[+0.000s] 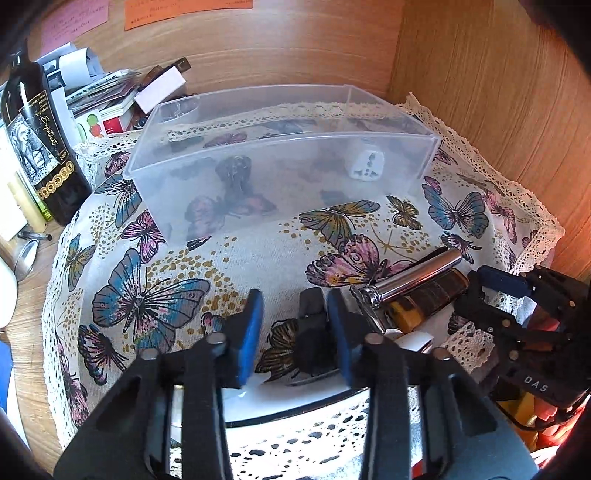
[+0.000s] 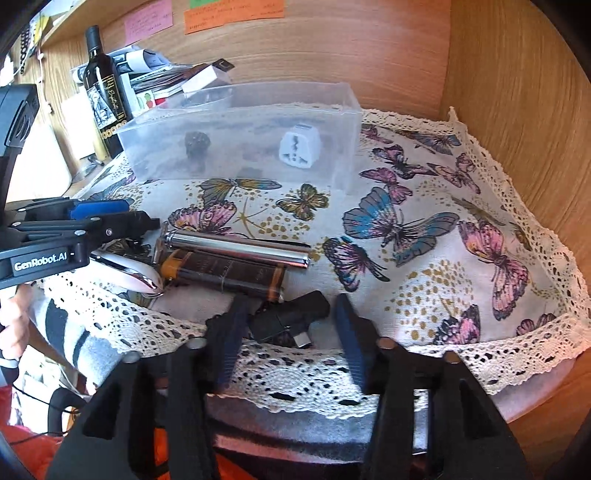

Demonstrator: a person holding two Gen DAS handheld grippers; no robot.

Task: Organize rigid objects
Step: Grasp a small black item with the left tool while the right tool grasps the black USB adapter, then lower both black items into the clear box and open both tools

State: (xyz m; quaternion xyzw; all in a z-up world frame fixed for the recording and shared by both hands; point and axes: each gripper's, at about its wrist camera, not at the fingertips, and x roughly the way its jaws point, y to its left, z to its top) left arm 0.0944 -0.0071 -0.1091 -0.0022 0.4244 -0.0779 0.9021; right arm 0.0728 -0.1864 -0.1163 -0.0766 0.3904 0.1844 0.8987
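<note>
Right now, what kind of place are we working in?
Probably a home desk nook or shelf corner, not a lab. A butterfly tablecloth with lace trim covers the surface, sticky notes hang on the wood wall, and a wine bottle stands by stacked papers.

A dark wine bottle [image 2: 104, 92] stands at ten o'clock beside stacked papers [image 2: 155, 79]. Pink [image 2: 147, 20] and orange sticky notes [image 2: 232, 14] cling to the wooden wall at twelve.
</note>
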